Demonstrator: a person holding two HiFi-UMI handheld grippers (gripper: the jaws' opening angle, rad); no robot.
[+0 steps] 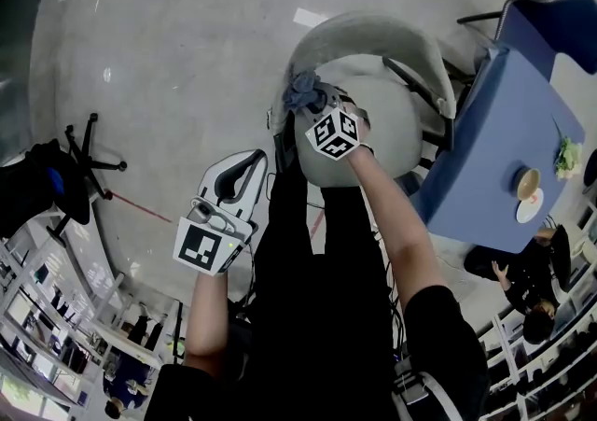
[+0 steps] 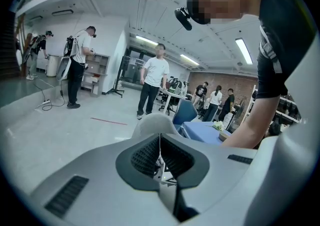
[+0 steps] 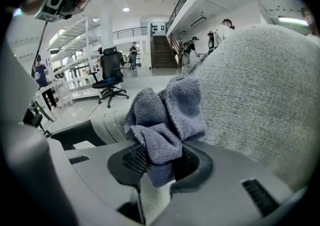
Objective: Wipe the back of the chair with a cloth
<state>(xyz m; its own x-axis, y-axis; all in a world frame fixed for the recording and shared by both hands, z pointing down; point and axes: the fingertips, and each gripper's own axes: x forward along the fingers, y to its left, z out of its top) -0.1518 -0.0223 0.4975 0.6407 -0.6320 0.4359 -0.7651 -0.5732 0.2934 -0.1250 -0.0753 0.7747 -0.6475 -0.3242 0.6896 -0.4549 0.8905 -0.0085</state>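
The right gripper's (image 3: 160, 164) jaws are closed on a bunched grey-blue cloth (image 3: 161, 120), whose lower fold is pinched between the dark ribbed pads while the rest swells out above them. The left gripper's (image 2: 160, 157) jaws are drawn together with only a thin seam between the pads and nothing held there. The right gripper view shows the cloth lying against the grey woven fabric of the chair (image 3: 260, 94), which fills that picture's right side; a black office chair (image 3: 111, 77) and a staircase (image 3: 162, 52) stand far off across the floor. The head view gives what that close view cannot: the chair (image 1: 373, 32) is a pale shell with a curved back, and the cloth (image 1: 303, 90) sits at the near left end of that back's rim, with the right gripper (image 1: 312, 104) reaching to it from below on an outstretched arm. The left gripper (image 1: 254, 162) hangs lower and to the left, apart from the chair, over bare floor. The head view also shows a blue table (image 1: 494, 148) just to the right of the chair, with a small bowl (image 1: 529, 183) on it. The left gripper view looks level across the room instead, catching the top of the chair (image 2: 155, 122), the blue table (image 2: 202, 132) beyond it, and people standing in the distance.
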